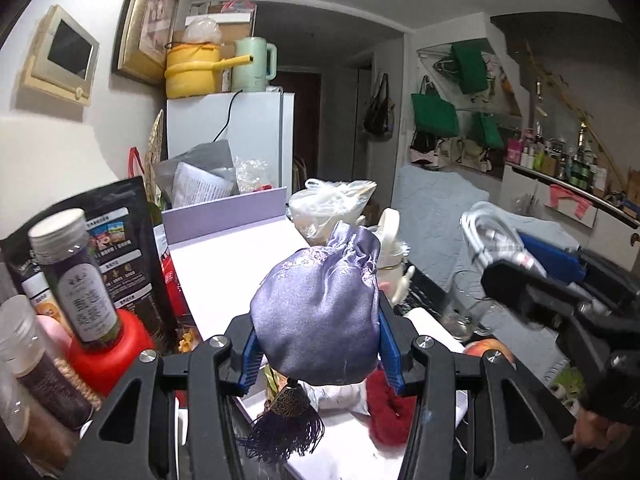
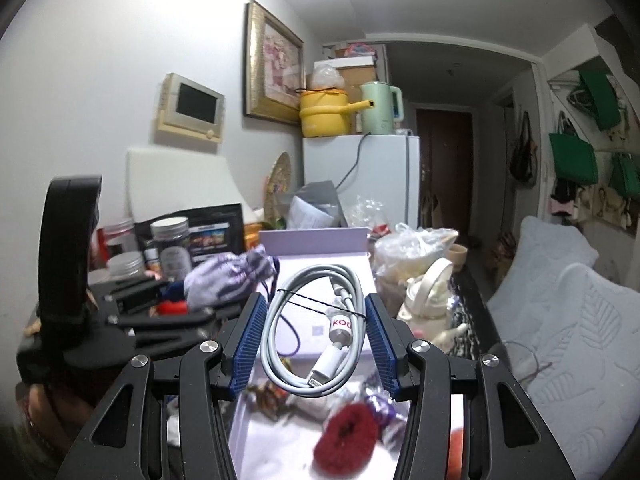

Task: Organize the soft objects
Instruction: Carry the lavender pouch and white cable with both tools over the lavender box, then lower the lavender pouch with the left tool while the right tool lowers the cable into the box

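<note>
The left gripper (image 1: 320,344) clamps a purple satin pouch (image 1: 320,312) while the right gripper (image 2: 316,328) grips a coiled white cable (image 2: 316,320); both items hang above the open lavender box (image 2: 312,240) on the tabletop, seemingly for sorting beside the red scrunchie (image 2: 346,436) inside.

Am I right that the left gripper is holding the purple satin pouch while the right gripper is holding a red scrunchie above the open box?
Not quite: the right gripper holds a coiled white charging cable, as the right wrist view shows. The red scrunchie lies below it in the open box. The left gripper does hold the purple satin pouch.
</note>
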A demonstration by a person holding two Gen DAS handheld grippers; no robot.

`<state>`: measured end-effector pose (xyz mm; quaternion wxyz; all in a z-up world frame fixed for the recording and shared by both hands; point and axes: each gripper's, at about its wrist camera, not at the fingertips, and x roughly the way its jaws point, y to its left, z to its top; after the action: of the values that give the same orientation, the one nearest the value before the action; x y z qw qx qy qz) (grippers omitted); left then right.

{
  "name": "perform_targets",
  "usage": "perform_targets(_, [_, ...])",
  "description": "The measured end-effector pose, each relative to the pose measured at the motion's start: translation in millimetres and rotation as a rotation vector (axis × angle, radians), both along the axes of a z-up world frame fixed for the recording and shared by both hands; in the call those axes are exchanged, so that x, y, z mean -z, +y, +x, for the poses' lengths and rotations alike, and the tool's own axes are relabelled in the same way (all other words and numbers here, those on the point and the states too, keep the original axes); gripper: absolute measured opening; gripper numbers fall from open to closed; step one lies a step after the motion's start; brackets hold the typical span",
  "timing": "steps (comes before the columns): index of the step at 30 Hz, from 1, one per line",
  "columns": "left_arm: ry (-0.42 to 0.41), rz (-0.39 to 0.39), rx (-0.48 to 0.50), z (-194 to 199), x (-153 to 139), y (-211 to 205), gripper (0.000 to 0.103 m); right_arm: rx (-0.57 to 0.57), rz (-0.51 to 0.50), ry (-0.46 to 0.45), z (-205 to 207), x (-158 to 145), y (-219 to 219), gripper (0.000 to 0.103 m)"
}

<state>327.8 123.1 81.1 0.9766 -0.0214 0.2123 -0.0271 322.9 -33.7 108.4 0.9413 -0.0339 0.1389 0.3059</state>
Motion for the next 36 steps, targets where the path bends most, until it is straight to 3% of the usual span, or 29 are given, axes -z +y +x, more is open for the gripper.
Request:
perform_targets(7, [0.061,0.052,0.001,28,22,-3,0.048,0.021,0.005,0.031,40,8,7,0.05])
perform_targets(17, [0.215,0.059,0.03,61,61,-7,0.048,0.0,-0.053,0.191,81,49,15,0.05])
perform_targets(36, [0.447,0.026,0.058,100,121,-1,0.048,0.012,-0.159,0.379,126,109,26,0.05])
